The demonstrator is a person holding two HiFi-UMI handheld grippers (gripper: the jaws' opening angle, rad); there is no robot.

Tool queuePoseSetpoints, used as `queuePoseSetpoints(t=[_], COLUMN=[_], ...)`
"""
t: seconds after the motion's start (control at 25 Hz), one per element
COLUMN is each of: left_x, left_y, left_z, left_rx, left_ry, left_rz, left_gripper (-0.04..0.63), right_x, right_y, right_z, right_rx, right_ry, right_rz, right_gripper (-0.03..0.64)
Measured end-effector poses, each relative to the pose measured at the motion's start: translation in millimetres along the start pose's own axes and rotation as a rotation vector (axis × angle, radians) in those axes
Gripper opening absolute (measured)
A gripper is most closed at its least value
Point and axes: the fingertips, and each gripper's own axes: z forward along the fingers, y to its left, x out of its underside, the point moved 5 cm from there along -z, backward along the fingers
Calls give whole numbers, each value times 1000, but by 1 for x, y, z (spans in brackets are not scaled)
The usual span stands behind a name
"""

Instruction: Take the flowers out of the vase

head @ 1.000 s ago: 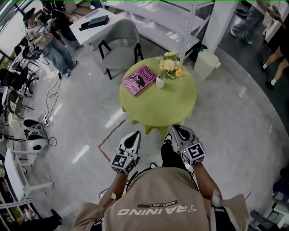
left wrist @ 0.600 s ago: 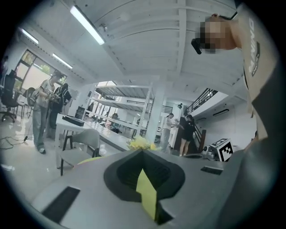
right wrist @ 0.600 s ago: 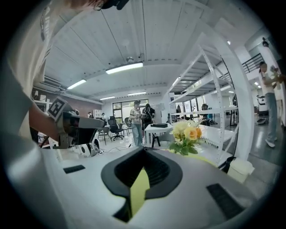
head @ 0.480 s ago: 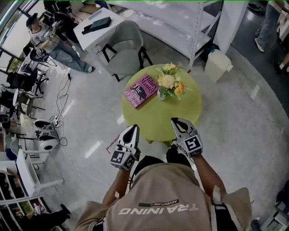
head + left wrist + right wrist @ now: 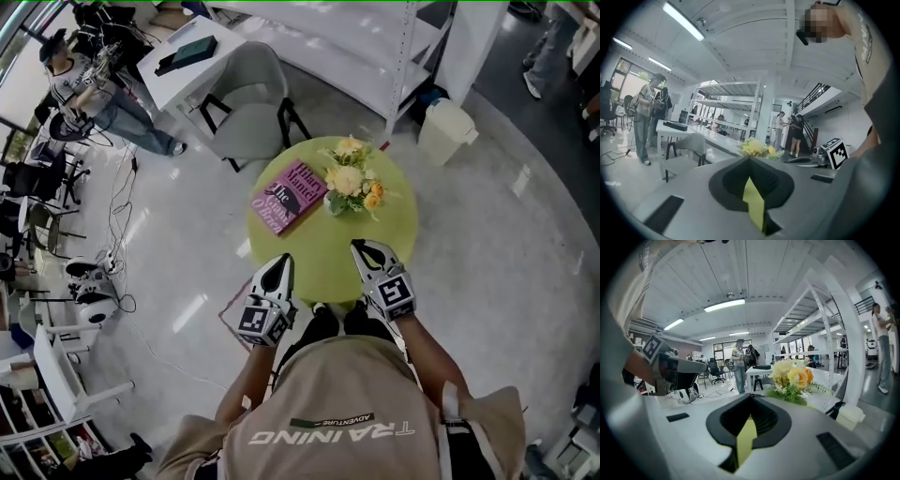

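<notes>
a round table (image 5: 319, 251) draped in lime-green cloth fills the middle of an open workroom, a grey chair (image 5: 246, 92) at its far side. a person stands at the near edge with a two-jaw tool in each hand. a pink book (image 5: 289, 197) lies on the far left of the cloth. the left gripper (image 5: 281, 261) and right gripper (image 5: 361, 246) hang over the near rim, well short of the bouquet, both with jaws pressed together and nothing between them. the flowers (image 5: 352, 178), cream, yellow and orange, stand in a small white vase (image 5: 334, 203) just right of the book, on the table's far half.

the task looks barely begun. the vase appears slight and top-heavy, so a sideways tug on the stems could tip it toward the book; a pinch on the blooms rather than the stems could crush them, and a tool catching the loose cloth could drag everything on it.

the blooms cover most of the vase from above, and each gripper's own body blocks it in the gripper views. the stems, and any water, cannot be made out.
</notes>
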Motion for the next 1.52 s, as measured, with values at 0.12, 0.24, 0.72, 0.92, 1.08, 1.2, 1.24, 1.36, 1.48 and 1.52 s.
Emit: queuePoseSetpoints(t=[0.12, 0.24, 0.72, 0.92, 1.08, 1.2, 1.24, 1.36, 1.48, 1.52], left_x=[2, 3, 16, 17, 16, 18, 20, 25, 31, 32], left_y=[10, 22, 51, 60, 66, 69, 70, 74, 80, 83], left_z=[6, 10, 21, 30, 37, 38, 37, 33, 31, 30], left_rx=[14, 25, 65, 91, 92, 94, 94, 94, 90, 88], left_ry=[8, 20, 58, 79, 85, 97, 103, 123, 137, 142], left_rz=[-18, -26, -8, -12, -17, -22, -24, -21, -15, -15], left_gripper=[9, 9, 9, 9, 9, 9, 9, 9, 9, 9], right_x=[7, 16, 45, 45, 54, 60, 62, 66, 64, 62], right_y=[-2, -5, -31, -34, -39, -45, -47, -57, -66, -67], right_z=[14, 31, 85, 98, 114, 124, 128, 140, 152, 156], right_rx=[17, 29, 138, 122, 103, 120, 130, 164, 184, 187], right_ry=[23, 44, 36, -25, 1, 14, 12, -4, -16, -22], right_rz=[21, 26, 52, 136, 178, 191, 199, 221, 231, 233], right_gripper=[0, 0, 0, 51, 270, 275, 279, 279, 265, 265])
